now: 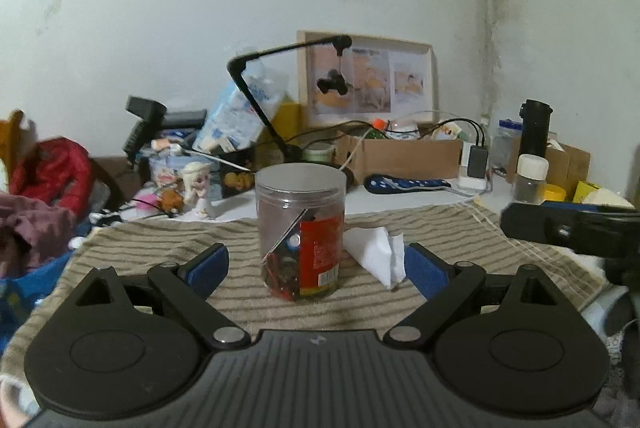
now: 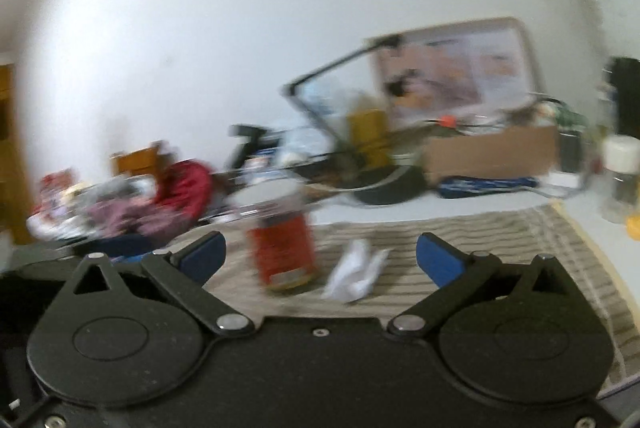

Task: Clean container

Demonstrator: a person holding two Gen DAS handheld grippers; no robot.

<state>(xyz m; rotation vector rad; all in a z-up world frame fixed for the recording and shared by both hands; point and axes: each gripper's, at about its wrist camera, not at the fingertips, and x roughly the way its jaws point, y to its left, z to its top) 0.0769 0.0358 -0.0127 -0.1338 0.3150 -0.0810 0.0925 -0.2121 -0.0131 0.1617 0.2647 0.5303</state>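
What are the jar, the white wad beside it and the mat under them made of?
Jar: looks like clear glossy plastic; contents show through the wall, with a red printed label and a flat grey lid, possibly foil or plastic. White wad: crumpled tissue or paper, matte, with soft creases. Mat: striped beige terry-like towel with a ribbed, nubby weave.

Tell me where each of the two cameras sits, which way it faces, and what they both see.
Left wrist: sits on the left gripper, looks forward and level at the clear jar standing on the striped towel; its own open blue-padded fingers show, and the other gripper's black body at the right edge.
Right wrist: sits on the right gripper, faces the same desk from further right, blurred; its open fingers show.
Shared: jar, crumpled tissue, towel, framed picture, cardboard box.
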